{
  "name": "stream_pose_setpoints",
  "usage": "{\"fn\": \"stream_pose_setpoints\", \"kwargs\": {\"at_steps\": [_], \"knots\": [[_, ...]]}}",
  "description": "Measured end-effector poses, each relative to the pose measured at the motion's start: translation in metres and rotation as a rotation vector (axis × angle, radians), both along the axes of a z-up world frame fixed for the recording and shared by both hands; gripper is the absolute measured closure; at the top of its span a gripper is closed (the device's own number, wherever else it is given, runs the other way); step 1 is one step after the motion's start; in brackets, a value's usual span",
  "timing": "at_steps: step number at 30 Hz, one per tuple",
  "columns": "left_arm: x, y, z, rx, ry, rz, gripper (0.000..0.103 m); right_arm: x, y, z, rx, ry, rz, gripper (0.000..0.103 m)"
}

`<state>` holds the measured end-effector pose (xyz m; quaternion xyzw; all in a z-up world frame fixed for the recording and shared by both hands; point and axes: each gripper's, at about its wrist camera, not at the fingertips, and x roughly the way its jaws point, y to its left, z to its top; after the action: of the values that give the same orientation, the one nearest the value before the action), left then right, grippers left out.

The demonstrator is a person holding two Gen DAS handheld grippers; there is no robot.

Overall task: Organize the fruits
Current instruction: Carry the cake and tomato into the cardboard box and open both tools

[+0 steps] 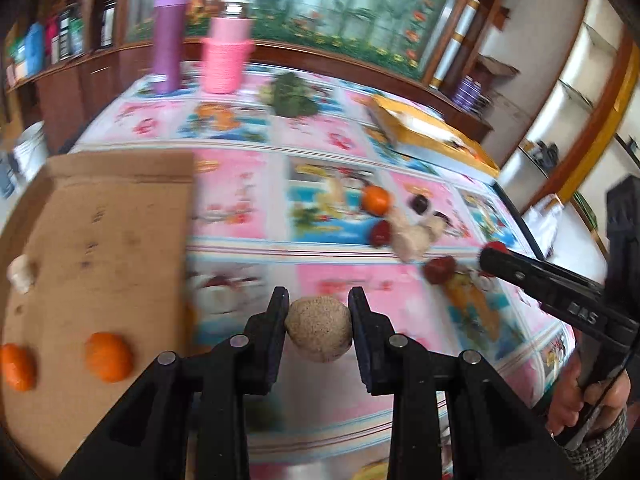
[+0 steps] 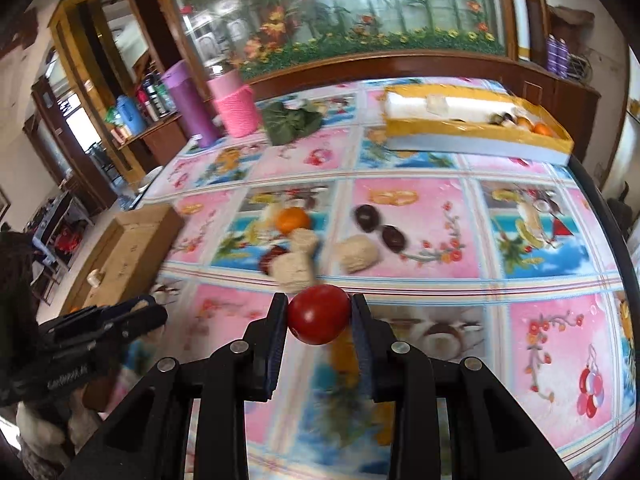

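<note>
My left gripper [image 1: 319, 322] is shut on a round beige speckled fruit [image 1: 320, 329], held above the table beside the brown cardboard tray [image 1: 120, 216]. The tray holds two oranges [image 1: 109, 356] and a small white piece [image 1: 22, 278]. My right gripper [image 2: 319, 314] is shut on a red tomato-like fruit [image 2: 319, 314] above the table. On the table lie an orange [image 2: 293, 220], two dark plums [image 2: 367, 216], a dark red fruit [image 2: 269, 258] and several beige lumps [image 2: 356, 256]. The right gripper also shows in the left wrist view [image 1: 494, 254].
A yellow-rimmed box [image 2: 476, 136] with some fruit stands at the back right. A purple flask [image 2: 192, 104], a pink knitted cup [image 2: 236, 106] and a green leafy bunch [image 2: 292, 120] stand at the back. The table edge [image 2: 612, 232] runs on the right.
</note>
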<state>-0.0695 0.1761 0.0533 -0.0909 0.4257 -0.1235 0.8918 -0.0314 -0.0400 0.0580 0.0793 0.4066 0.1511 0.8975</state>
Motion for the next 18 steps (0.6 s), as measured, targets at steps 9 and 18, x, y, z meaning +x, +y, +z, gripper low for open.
{"fn": "stream_pose_setpoints", "kwargs": {"at_steps": [9,18], "knots": [[-0.021,0.121,-0.006,0.156,0.032,0.310,0.073,-0.021,0.136,0.023,-0.026,-0.058,0.281,0.069],[-0.006,0.166,-0.015,0.217,0.065,0.400,0.073,-0.016,0.248,-0.006,-0.187,-0.070,0.432,0.069]]}}
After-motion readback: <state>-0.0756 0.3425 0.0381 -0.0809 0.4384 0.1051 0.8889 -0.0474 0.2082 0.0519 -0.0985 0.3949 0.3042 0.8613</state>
